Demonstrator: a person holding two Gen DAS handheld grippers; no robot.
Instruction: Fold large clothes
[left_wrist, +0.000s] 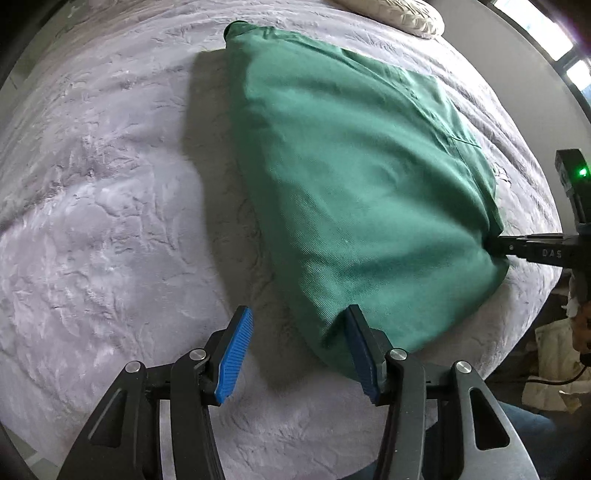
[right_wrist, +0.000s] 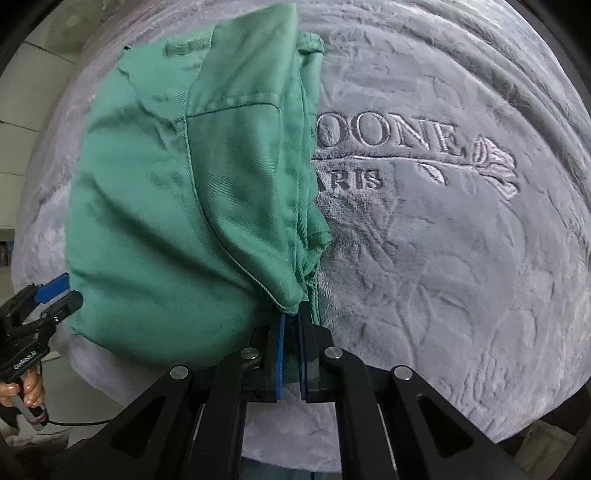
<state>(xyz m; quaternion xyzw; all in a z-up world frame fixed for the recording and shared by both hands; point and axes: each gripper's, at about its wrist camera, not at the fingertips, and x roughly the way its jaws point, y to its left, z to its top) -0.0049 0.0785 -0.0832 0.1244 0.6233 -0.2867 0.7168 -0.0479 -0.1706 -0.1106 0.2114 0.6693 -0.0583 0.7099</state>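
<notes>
A green garment (left_wrist: 354, 177) lies folded over on a grey plush blanket (left_wrist: 92, 221). My left gripper (left_wrist: 298, 310) points down at the garment's near left corner with its blue pads apart. The right pad (left_wrist: 360, 350) sits against the cloth's edge and only blanket and a sliver of green lie between the pads. My right gripper (right_wrist: 291, 317) is shut on a bunched seam edge of the garment (right_wrist: 177, 206), and the cloth rises from its pads. In the left wrist view the right gripper (left_wrist: 495, 245) pinches the garment's right corner. The left gripper (right_wrist: 61, 293) shows at the cloth's lower left.
Embroidered lettering (right_wrist: 388, 140) marks the blanket (right_wrist: 443, 258) right of the garment. A cream pillow (left_wrist: 402, 14) lies at the far end. A hand (right_wrist: 26, 391) holds the left gripper's handle off the bed's edge. A pale bag (left_wrist: 550, 369) sits on the floor.
</notes>
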